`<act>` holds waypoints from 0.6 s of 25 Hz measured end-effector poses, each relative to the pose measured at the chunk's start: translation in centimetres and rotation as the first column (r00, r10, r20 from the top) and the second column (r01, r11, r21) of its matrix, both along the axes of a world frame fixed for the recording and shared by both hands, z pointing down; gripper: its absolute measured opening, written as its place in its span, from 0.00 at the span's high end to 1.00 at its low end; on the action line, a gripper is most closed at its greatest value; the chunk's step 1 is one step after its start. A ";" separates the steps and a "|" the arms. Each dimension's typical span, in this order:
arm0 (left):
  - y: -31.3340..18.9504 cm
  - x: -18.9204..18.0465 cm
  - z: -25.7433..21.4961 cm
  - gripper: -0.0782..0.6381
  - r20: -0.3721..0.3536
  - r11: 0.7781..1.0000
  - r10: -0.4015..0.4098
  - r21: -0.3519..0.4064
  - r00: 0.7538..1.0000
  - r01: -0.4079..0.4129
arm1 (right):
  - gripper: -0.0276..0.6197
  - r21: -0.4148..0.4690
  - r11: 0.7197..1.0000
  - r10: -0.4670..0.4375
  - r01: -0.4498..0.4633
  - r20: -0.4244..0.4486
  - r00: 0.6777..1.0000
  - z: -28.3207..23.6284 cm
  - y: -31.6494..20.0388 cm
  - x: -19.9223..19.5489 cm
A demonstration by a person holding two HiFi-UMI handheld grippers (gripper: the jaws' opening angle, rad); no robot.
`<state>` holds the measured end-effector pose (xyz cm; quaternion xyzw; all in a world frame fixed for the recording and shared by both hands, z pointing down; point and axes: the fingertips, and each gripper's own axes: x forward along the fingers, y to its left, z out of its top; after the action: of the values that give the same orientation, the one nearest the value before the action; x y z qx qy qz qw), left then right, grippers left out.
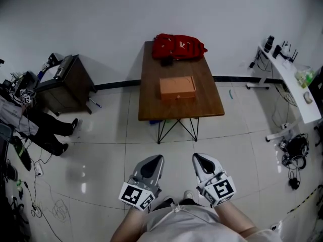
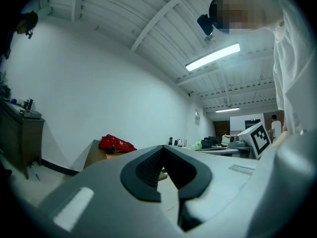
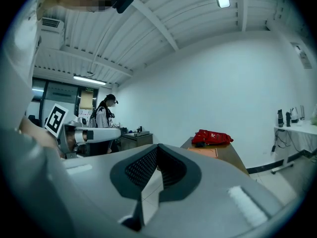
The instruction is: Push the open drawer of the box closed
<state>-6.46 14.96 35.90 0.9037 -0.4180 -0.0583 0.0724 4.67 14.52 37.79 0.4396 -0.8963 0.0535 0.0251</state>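
An orange box (image 1: 177, 87) lies on a brown wooden table (image 1: 151, 110) across the tiled floor; its front face with a small handle points toward me, and how far the drawer stands out is too small to tell. My left gripper (image 1: 155, 159) and right gripper (image 1: 198, 158) are held side by side close to my body, far short of the table, both shut with nothing in them. The right gripper view has the box (image 3: 203, 151) beyond its closed tips (image 3: 158, 147). In the left gripper view the jaws (image 2: 163, 148) cover most of the box.
A red bag (image 1: 178, 47) lies at the table's far end against the wall. A dark cabinet (image 1: 70, 82) and a seated person's legs (image 1: 45, 130) are at the left. At the right a white desk (image 1: 292, 84) stands, with cables on the floor below it.
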 end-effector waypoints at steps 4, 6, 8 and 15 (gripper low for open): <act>-0.1 1.1 -0.4 0.88 0.000 1.000 -0.008 0.009 1.000 0.008 | 0.95 0.038 0.999 -0.011 0.011 0.000 1.000 -0.8 -0.1 1.0; -0.2 1.4 -0.5 0.88 -0.006 1.000 -0.012 0.011 1.000 0.012 | 0.95 0.047 0.999 -0.017 0.018 -0.003 1.000 -1.0 -0.1 1.3; -0.5 1.6 -0.6 0.88 -0.007 1.000 -0.019 0.015 1.000 0.019 | 0.95 0.053 0.998 -0.020 0.020 -0.001 1.000 -1.1 -0.2 1.6; -1.5 2.5 -0.9 0.88 0.000 0.999 -0.031 0.030 1.000 0.031 | 0.95 0.075 0.996 -0.041 0.041 -0.010 0.999 -1.6 -1.0 2.4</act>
<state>-3.98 13.49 34.96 0.8981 -0.4311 -0.0655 0.0576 7.07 13.50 36.16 0.4219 -0.9064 0.0176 0.0133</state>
